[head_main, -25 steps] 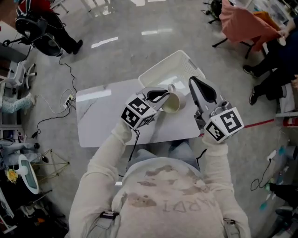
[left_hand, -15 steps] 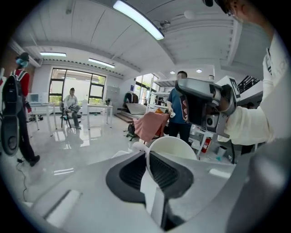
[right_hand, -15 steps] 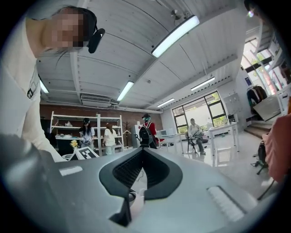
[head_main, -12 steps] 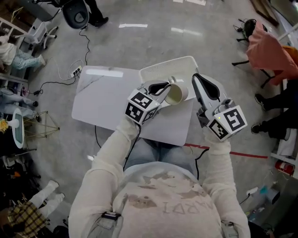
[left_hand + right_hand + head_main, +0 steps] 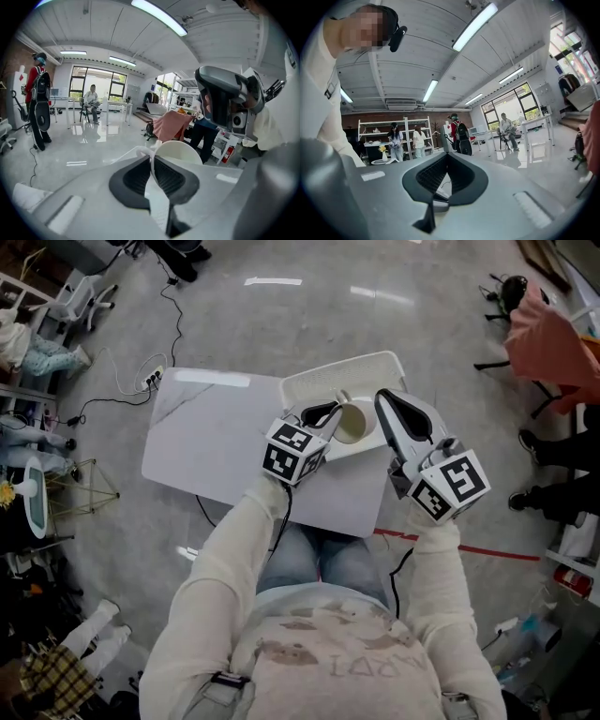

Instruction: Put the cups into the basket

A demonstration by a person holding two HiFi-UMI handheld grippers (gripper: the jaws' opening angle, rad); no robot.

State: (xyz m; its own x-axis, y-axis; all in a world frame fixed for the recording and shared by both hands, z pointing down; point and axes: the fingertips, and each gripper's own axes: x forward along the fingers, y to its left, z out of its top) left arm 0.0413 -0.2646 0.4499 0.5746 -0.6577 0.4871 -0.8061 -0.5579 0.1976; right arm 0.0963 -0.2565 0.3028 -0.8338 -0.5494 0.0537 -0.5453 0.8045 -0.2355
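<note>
Cup (image 5: 352, 422) hangs tilted, its rim pinched by the left tongs (image 5: 330, 414), over the basket (image 5: 314, 393), apparently for dropping in; right tongs (image 5: 386, 401) hover alongside, pressed together, empty.

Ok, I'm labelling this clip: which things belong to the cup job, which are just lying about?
In the job: cup, its rim pinched by the left gripper; basket; table.
Lying about: power strip; pink cloth; red floor tape.

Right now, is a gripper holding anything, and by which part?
The left gripper pinches the cup by its rim, near the handle. The right gripper holds nothing.
</note>
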